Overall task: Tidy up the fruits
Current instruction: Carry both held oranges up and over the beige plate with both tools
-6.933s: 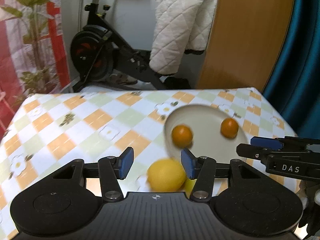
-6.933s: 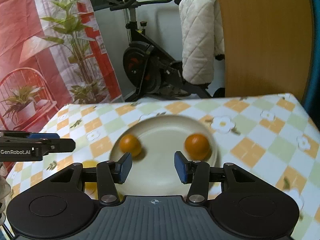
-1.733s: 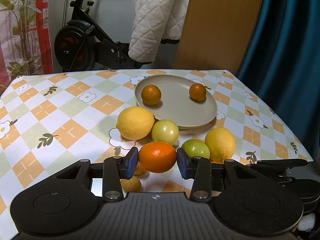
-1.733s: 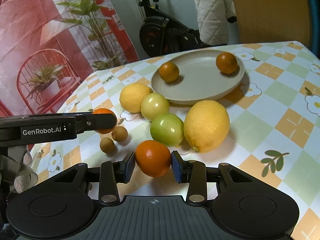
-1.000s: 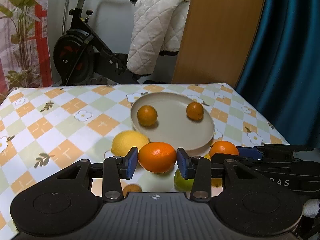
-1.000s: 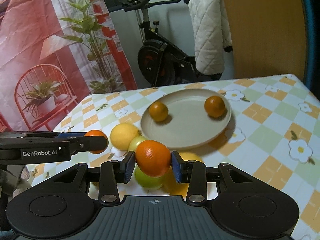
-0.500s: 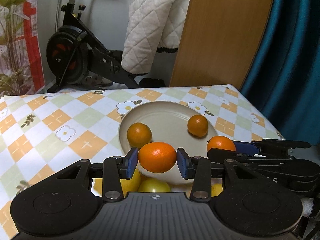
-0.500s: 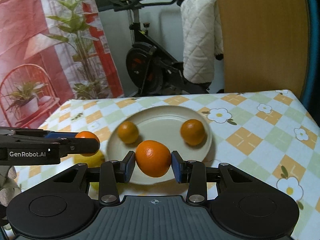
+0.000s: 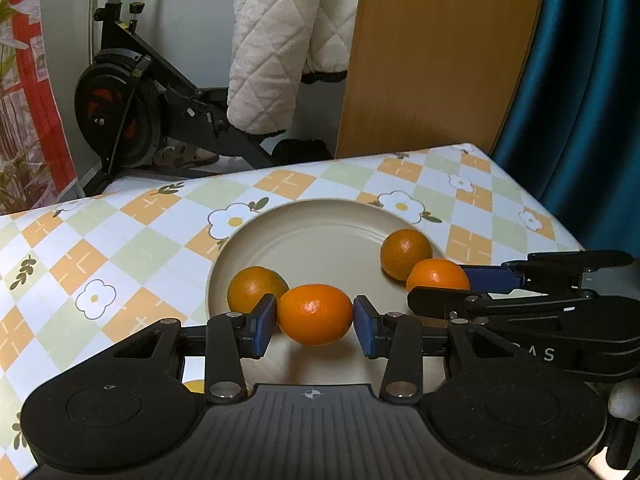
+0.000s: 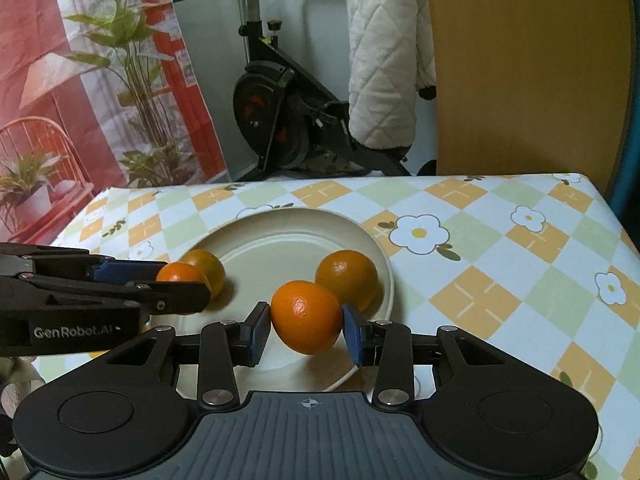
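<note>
Where checkered tablecloth [image 10: 500, 264] ends, exercise bike [image 10: 280, 120] fronts printed curtain [image 10: 80, 80].

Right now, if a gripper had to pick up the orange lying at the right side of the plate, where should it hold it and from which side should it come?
Take the right-hand orange across its widest middle, coming from above. It is round, so no side grips better, but the plate rim is close behind it and the orange in the right gripper hangs just in front, leaving the top freest.

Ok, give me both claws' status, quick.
Left claw: shut on an orange.
Right claw: shut on another orange.
</note>
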The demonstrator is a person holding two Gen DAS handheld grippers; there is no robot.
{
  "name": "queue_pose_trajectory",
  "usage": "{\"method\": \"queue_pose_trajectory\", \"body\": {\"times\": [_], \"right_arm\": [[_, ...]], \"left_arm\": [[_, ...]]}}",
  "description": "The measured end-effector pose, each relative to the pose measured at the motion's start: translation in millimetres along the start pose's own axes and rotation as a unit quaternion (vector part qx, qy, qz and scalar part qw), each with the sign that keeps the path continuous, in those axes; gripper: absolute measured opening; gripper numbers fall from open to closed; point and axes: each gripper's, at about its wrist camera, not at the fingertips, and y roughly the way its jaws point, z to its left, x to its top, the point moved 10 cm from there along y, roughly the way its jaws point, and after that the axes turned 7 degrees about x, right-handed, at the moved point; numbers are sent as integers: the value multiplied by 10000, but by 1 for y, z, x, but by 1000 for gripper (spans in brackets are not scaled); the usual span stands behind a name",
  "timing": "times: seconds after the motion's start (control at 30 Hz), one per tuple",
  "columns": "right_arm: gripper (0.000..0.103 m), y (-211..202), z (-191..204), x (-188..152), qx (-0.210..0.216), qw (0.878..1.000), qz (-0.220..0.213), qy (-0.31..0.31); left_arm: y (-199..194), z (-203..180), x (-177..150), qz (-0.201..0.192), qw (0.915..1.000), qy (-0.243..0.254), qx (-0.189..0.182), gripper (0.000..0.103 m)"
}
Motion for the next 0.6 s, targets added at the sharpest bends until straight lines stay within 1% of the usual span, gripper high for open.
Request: {"method": "queue_pose_trajectory", "body": {"times": [0.33,0.6], "right_arm": [[36,10,-10,-7,-16,9999,137,36],[36,10,-10,-8,15,9999,137,52]], "left_arm": [[9,-4,-3,149,9998,92,54,44],[14,-6,-5,253,9996,124,55,45]]}}
